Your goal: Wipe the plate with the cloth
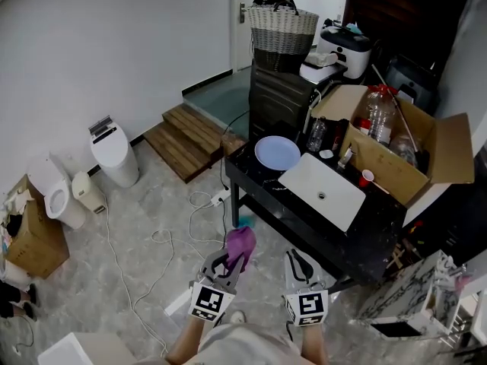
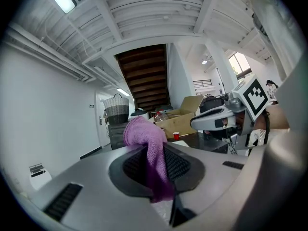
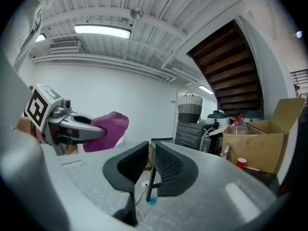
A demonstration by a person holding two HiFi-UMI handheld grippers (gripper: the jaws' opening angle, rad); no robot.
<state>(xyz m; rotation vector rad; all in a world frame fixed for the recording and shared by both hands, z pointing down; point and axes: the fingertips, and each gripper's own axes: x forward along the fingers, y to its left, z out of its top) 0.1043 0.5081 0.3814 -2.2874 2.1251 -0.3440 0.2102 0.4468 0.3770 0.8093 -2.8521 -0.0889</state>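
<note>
A pale blue plate [image 1: 277, 153] lies on the black table [image 1: 365, 242], at its far left end beside a white sink basin [image 1: 323, 190]. My left gripper [image 1: 230, 262] is shut on a purple cloth [image 1: 240, 243], held in the air short of the table's near edge; the cloth [image 2: 150, 154] bunches up between the pads. My right gripper [image 1: 300, 265] sits just to its right, shut with nothing in it, its pads [image 3: 163, 163] nearly touching. In the right gripper view the cloth [image 3: 107, 130] shows at the left in the other gripper.
An open cardboard box [image 1: 403, 149] with bottles stands on the table's far side, a red cup [image 1: 367, 177] beside it. A wicker basket [image 1: 283, 29] tops a dark cabinet behind. White cables [image 1: 163, 242] trail on the floor. Wooden steps [image 1: 186, 138] and white bins [image 1: 116, 154] stand left.
</note>
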